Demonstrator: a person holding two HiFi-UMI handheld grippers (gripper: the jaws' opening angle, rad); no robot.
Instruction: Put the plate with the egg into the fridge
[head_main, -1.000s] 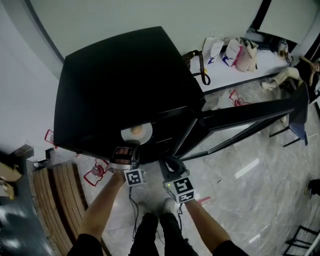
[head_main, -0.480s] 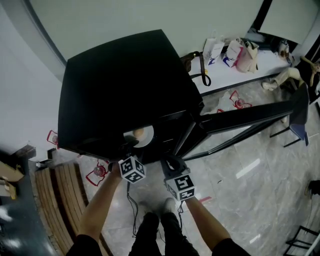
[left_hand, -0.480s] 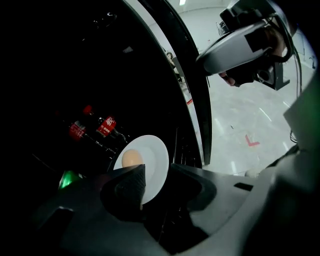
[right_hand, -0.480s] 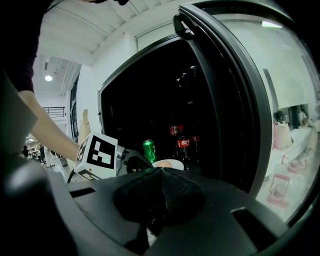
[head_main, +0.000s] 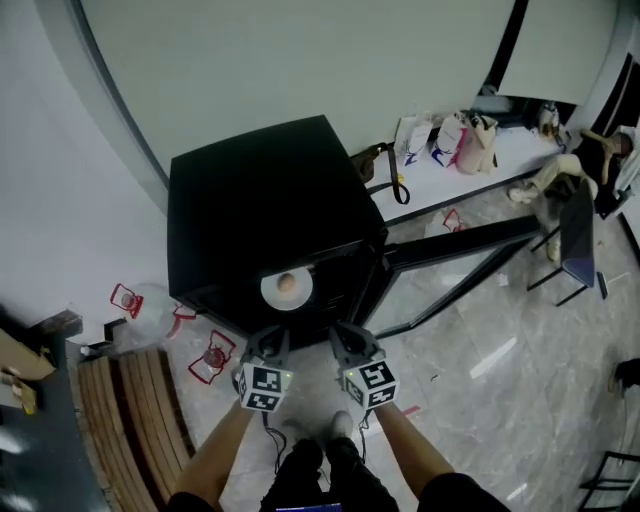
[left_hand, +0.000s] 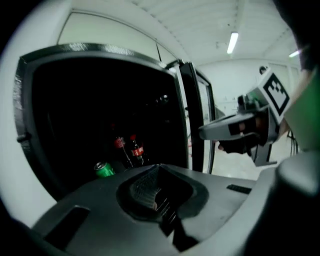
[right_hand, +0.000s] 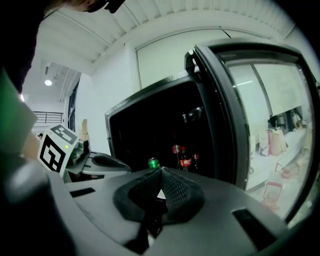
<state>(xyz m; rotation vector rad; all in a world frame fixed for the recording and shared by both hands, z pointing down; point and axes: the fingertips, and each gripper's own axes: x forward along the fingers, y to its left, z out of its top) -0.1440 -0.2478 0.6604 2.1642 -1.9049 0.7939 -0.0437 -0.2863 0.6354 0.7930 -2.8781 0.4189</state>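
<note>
The white plate (head_main: 286, 289) with the egg (head_main: 286, 283) lies on a shelf inside the black fridge (head_main: 260, 200), near its open front. The fridge door (head_main: 460, 240) stands swung out to the right. My left gripper (head_main: 271, 342) is just outside the opening, below the plate and apart from it. Its jaws have just been closing, they are shut and nothing is between them (left_hand: 159, 168). My right gripper (head_main: 346, 337) hangs beside it, shut and empty (right_hand: 161, 173). The plate does not show in either gripper view.
A green can (left_hand: 104, 170) and cola bottles (left_hand: 134, 149) stand deep in the fridge. Bags (head_main: 450, 135) sit on a white ledge at the back right. Red-framed things (head_main: 213, 358) lie on the floor at the left, beside a wooden bench (head_main: 130, 420).
My left gripper has come away from the plate, rolled, and drawn back out of the fridge. Both grippers have risen. The plate stays on the shelf.
</note>
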